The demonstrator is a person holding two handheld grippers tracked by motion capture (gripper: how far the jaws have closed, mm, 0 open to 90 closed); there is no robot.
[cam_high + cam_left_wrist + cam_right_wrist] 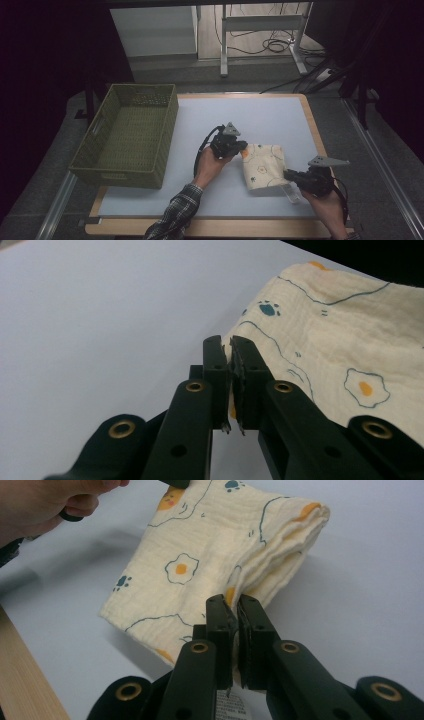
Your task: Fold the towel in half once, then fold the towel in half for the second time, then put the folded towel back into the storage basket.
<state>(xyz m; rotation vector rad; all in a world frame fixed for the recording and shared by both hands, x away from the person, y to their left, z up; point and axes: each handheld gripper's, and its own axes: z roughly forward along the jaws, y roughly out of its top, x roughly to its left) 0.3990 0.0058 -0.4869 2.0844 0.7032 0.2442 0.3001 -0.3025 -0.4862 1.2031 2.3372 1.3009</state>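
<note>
A folded cream cloth (264, 167) printed with fried eggs and blue paws hangs a little above the white mat, held between both grippers. My left gripper (243, 147) is shut on its far left corner; in the left gripper view the jaws (231, 357) pinch the cloth's (340, 340) edge. My right gripper (287, 175) is shut on the near right corner, and in the right gripper view its jaws (235, 605) clamp the layered fold of the cloth (200, 555). A white label (232, 707) hangs under those jaws. The left hand (45, 500) shows at the top left there.
A green woven basket (172, 115) with nothing in it stands on the left side of the table. The white mat (250, 115) covers the wooden tabletop (200, 227), whose front edge runs near the forearms. Desk legs and cables lie on the floor beyond the table.
</note>
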